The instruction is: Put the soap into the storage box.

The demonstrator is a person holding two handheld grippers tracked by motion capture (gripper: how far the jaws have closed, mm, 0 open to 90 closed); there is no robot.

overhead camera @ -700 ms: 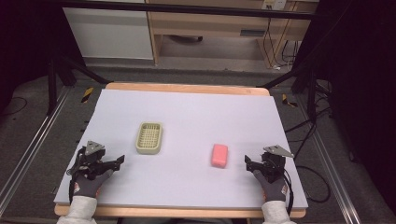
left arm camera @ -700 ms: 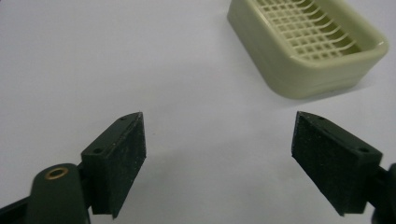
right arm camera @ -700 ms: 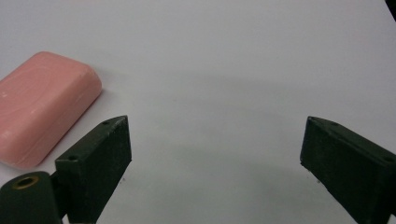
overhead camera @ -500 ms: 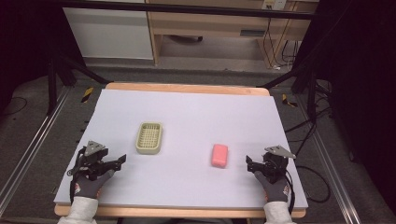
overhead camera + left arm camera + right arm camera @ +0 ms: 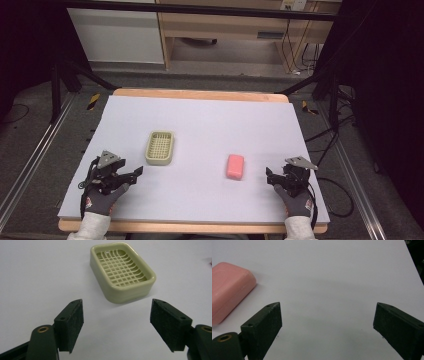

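White-topped table w/ wood edge — green soap dish, pink soap bar, apart

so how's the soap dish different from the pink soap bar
The soap dish is pale green, hollow, with a grid floor; the soap bar is pink and solid. The dish lies nearer the left gripper, the bar nearer the right gripper. Both are rounded rectangles lying flat on the table, untouched.

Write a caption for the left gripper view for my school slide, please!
Open left gripper faces an empty pale green soap dish resting on the white table.
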